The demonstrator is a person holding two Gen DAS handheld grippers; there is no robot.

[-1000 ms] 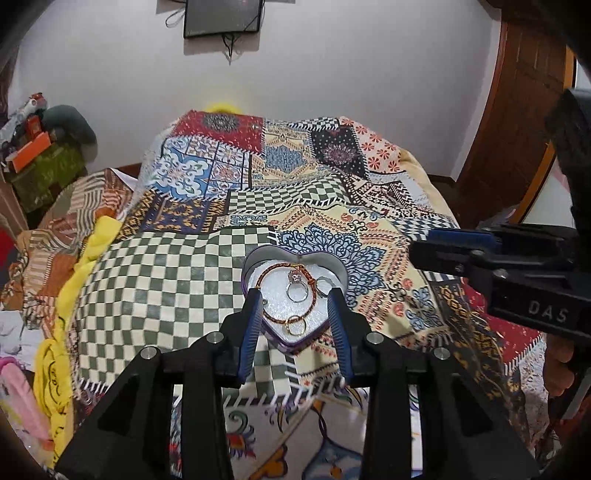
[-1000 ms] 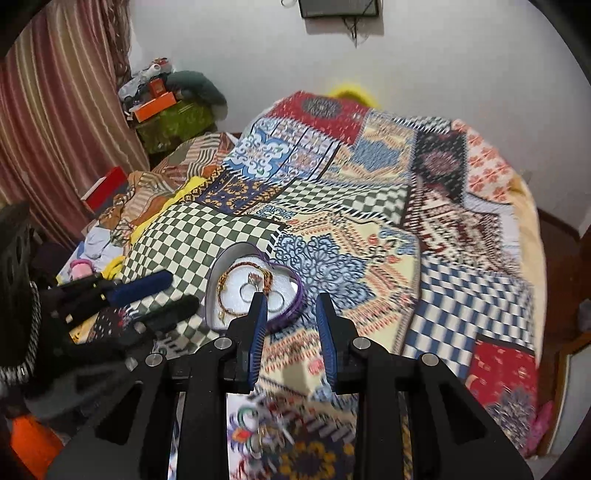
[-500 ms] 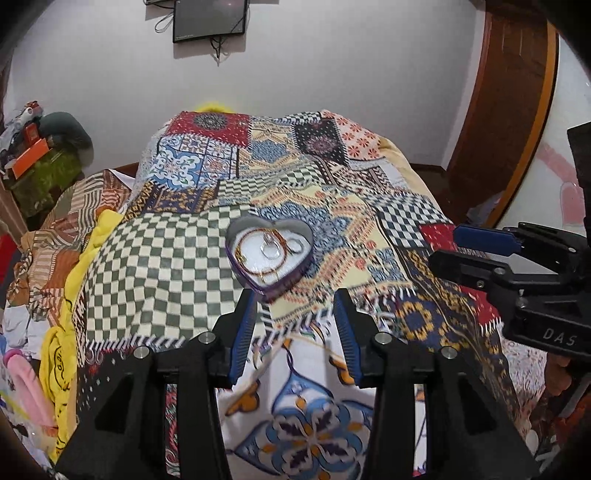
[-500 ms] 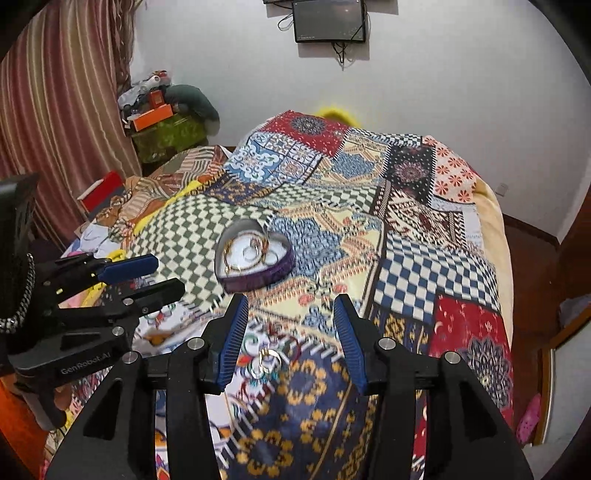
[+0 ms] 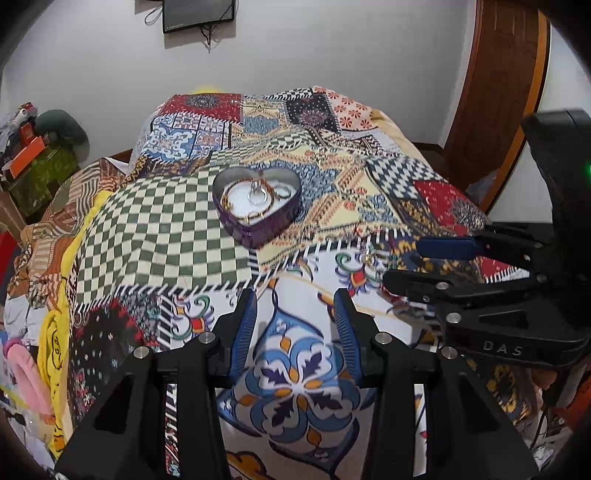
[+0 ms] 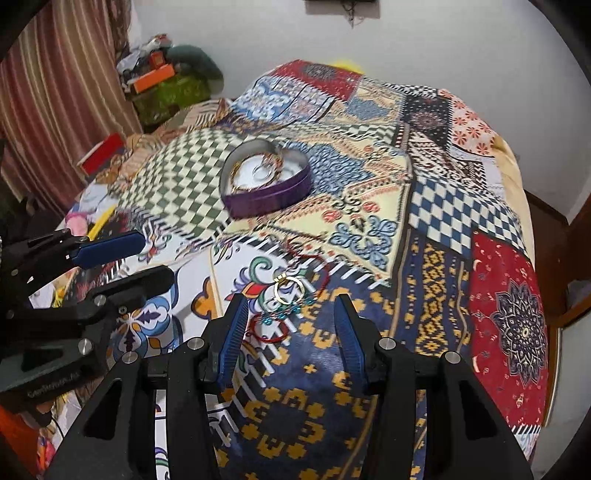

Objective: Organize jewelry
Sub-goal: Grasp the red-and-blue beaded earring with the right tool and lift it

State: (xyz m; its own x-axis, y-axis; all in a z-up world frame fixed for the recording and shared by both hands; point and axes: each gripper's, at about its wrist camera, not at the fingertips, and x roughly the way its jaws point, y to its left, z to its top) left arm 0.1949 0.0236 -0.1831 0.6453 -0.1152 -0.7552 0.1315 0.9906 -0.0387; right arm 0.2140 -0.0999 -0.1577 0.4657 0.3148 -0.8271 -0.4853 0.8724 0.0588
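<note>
A purple heart-shaped tin sits on the patchwork bedspread and holds a beaded bracelet and rings; it also shows in the right wrist view. Loose jewelry lies on the spread just ahead of my right gripper: a gold ring, a red cord bracelet and small teal beads. My right gripper is open and empty, its fingers either side of this pile. My left gripper is open and empty, well short of the tin. The right gripper shows in the left view.
The bed's patchwork cover slopes down toward me. Cluttered clothes and boxes lie at the left, striped curtains beyond. A wooden door stands at the right, a wall screen at the back.
Both grippers have drawn back from the heart tin toward the near side of the bed. The right gripper has opened wider and now sits over the loose jewelry.
</note>
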